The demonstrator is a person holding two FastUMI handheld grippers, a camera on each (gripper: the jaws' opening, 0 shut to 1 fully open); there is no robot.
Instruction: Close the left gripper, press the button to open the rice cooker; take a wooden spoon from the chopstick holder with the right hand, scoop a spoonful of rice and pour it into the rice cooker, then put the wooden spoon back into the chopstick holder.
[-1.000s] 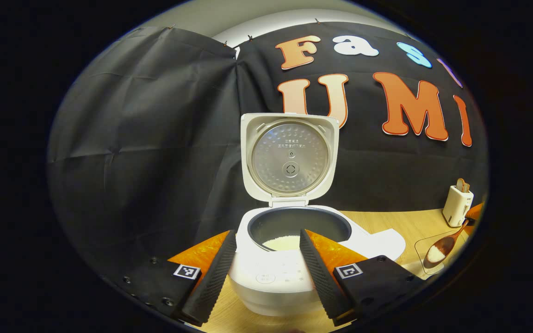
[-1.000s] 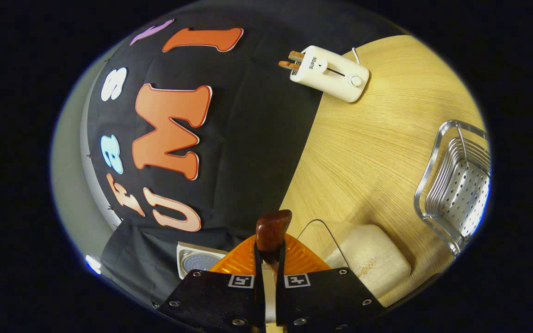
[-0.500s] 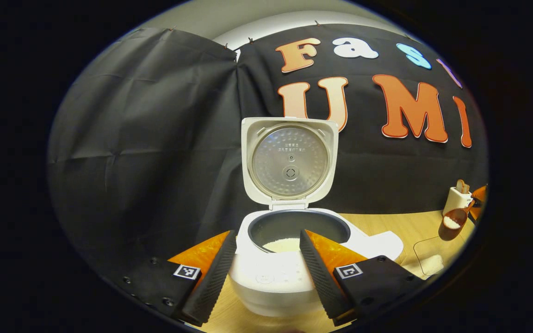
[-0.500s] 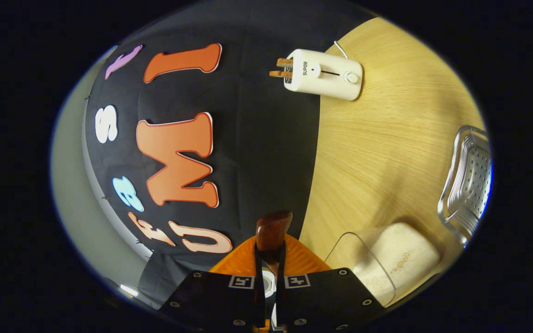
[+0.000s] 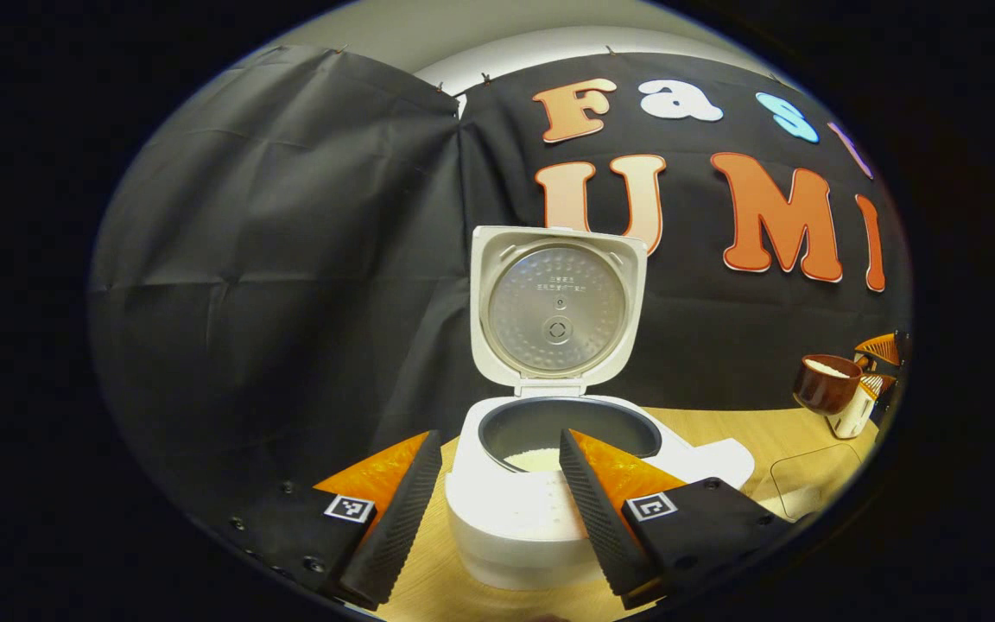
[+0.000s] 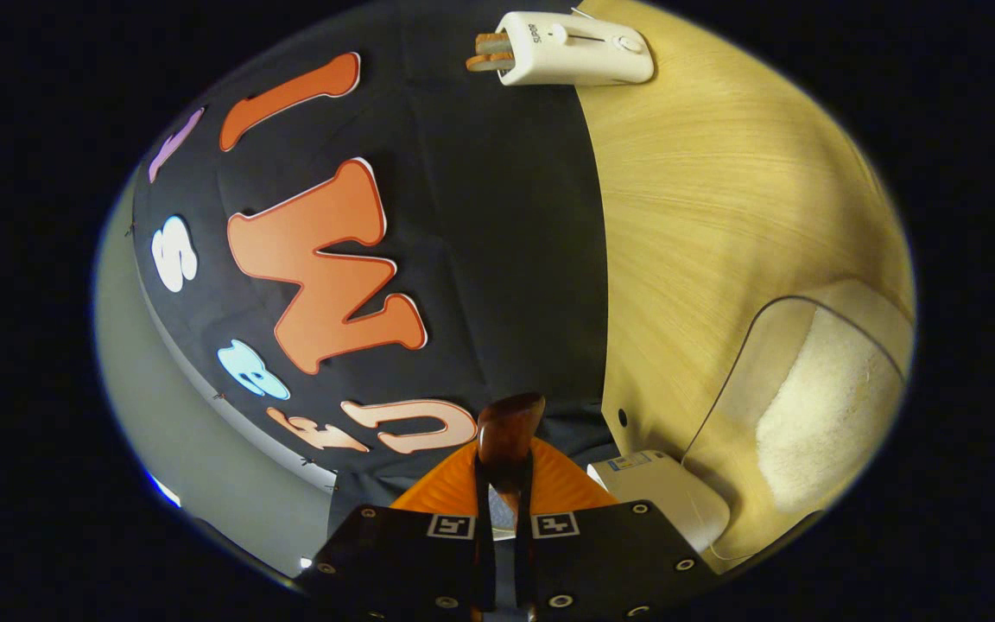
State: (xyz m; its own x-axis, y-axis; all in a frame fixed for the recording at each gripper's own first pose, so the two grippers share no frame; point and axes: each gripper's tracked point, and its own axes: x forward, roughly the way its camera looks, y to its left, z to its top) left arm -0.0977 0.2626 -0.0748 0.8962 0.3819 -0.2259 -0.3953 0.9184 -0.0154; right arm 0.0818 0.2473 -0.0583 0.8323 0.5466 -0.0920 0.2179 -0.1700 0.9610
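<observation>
The white rice cooker [image 5: 519, 527] stands on the table with its lid [image 5: 558, 307] raised upright. White rice [image 5: 536, 460] lies in its dark pot. My left gripper [image 5: 495, 510] is open just in front of the cooker, one finger on each side of its front, touching nothing. At the far right the wooden spoon [image 5: 826, 382] hovers above the table with rice in its bowl. My right gripper [image 6: 504, 471] is shut on the spoon's dark handle [image 6: 510, 429]. The white chopstick holder [image 6: 571, 47] stands by the booth wall with wooden pieces sticking out.
A clear container [image 6: 808, 406] of rice sits on the wooden table [image 6: 705, 216], to the right of the cooker. A corner of the cooker [image 6: 662, 494] shows beside my right gripper. Black cloth walls stand close behind the cooker and the holder.
The spoon rose out of the clear container with rice in its bowl and now hangs higher. The right gripper view swung away from a metal rack. The left gripper barely shifted.
</observation>
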